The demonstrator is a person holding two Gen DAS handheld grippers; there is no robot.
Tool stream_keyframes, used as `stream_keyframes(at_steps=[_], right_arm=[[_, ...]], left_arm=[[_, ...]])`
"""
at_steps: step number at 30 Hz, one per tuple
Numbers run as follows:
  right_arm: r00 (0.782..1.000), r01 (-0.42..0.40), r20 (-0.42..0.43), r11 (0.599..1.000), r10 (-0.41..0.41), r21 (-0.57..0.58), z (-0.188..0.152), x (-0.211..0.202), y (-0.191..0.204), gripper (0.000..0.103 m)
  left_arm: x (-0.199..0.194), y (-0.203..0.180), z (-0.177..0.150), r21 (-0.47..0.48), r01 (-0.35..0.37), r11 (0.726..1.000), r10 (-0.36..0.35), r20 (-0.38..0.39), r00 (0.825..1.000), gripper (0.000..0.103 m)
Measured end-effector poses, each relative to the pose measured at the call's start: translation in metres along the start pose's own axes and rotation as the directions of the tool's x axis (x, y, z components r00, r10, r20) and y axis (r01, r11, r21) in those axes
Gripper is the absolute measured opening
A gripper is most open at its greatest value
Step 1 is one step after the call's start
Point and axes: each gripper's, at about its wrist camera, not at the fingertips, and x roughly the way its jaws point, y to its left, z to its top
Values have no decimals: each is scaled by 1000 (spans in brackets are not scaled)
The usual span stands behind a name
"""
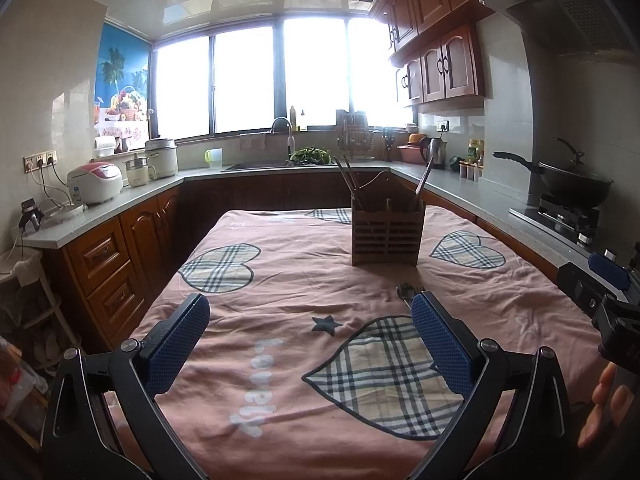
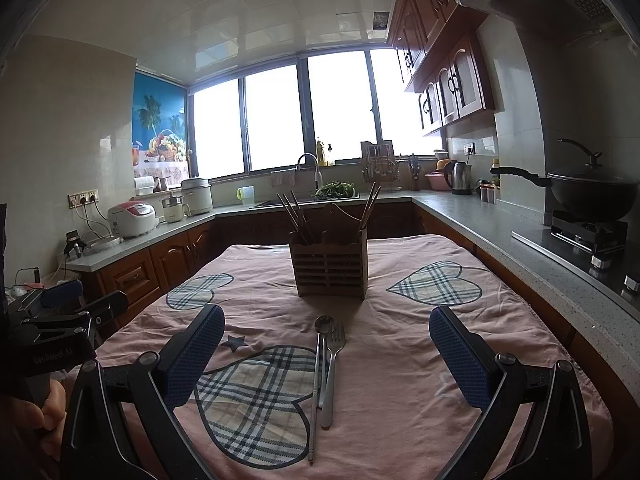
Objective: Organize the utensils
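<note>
A wooden slatted utensil holder (image 2: 329, 268) stands upright on the pink tablecloth (image 2: 400, 360), with chopsticks (image 2: 294, 216) sticking out of it. It also shows in the left wrist view (image 1: 387, 234). A metal spoon (image 2: 324, 326), a fork (image 2: 335, 356) and a thin metal chopstick (image 2: 315, 408) lie side by side on the cloth in front of the holder. My right gripper (image 2: 326, 344) is open and empty, fingers either side of them. My left gripper (image 1: 310, 328) is open and empty, to the left; the spoon bowl (image 1: 406, 291) peeks past its right finger.
Kitchen counters run along the left, back and right of the table. A wok (image 2: 588, 196) sits on the stove at right; a rice cooker (image 2: 132, 218) and pots stand at left. The other gripper shows at each view's edge (image 1: 600, 292), (image 2: 60, 320).
</note>
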Motion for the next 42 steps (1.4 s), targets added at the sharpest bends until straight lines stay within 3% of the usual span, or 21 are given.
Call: stream_keyframes(at_steps=[31, 42], right_arm=[[1000, -2, -5, 1000, 2, 3, 1, 1, 0, 103], [999, -2, -34, 1000, 3, 21, -2, 16, -5, 103]], left_arm=[[3, -3, -3, 4, 12, 1000, -12, -5, 1000, 103], [26, -1, -5, -5, 30, 1000, -30, -44, 999, 103]])
